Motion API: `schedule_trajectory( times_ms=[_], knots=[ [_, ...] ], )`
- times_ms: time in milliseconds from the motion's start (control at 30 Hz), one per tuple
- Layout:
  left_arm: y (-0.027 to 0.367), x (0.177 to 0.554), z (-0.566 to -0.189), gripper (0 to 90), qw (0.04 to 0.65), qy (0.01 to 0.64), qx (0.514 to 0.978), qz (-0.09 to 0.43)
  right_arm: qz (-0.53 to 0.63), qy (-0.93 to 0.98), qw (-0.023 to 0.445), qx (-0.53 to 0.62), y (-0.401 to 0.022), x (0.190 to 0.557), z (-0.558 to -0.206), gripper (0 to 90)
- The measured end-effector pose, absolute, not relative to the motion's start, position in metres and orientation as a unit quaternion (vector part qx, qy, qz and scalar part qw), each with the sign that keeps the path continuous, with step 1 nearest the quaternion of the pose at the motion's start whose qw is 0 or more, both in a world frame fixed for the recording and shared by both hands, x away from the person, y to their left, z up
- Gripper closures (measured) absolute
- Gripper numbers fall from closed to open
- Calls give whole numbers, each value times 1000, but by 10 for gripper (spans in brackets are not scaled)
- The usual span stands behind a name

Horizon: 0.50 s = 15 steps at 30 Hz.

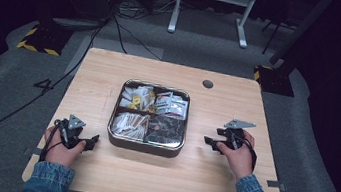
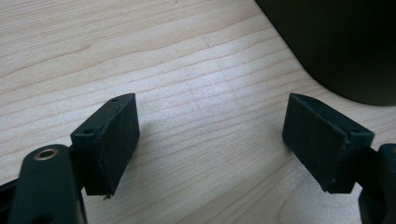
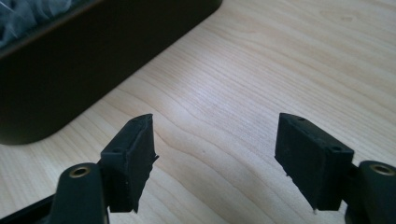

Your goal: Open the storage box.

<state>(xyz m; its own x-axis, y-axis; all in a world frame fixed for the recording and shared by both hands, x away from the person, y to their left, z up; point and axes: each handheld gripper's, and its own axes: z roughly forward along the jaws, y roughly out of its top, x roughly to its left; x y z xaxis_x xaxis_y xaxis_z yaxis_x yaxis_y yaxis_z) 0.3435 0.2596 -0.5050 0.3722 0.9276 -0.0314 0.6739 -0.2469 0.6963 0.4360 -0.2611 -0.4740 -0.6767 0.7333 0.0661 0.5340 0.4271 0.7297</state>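
Tin (image 1: 144,145) of packets, split into four compartments, sits at the table's (image 1: 112,67) centre. Left gripper (image 1: 87,144) rests at its eight o'clock, jaws spread, nothing between them. Right gripper (image 1: 211,142) rests at its four o'clock, jaws apart over bare wood, holding nothing.

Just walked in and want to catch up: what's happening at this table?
A person sits at a wooden table with a hand-held gripper in each hand. Between them stands a metal tin whose four compartments are full of small packets. The left gripper rests near the tin's front left corner, the right gripper beside its right wall. Both are open with bare table between the fingers, and neither touches the tin. Nothing has been picked up.
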Motion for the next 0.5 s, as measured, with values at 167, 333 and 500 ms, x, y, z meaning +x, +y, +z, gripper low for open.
schedule_trajectory(
  times_ms=[167, 333, 500],
  knots=[
    [260, 344, -505, 193, 320, 524, 764, 198, 399, 826, 138, 373, -263, 432, -461, 300],
    [260, 344, -505, 194, 320, 524, 764, 198, 421, 821, 139, 360, -260, 430, -451, 290],
    [259, 344, -505, 193, 320, 524, 764, 198, 444, 813, 132, 353, -256, 429, -443, 282]
  ],
)
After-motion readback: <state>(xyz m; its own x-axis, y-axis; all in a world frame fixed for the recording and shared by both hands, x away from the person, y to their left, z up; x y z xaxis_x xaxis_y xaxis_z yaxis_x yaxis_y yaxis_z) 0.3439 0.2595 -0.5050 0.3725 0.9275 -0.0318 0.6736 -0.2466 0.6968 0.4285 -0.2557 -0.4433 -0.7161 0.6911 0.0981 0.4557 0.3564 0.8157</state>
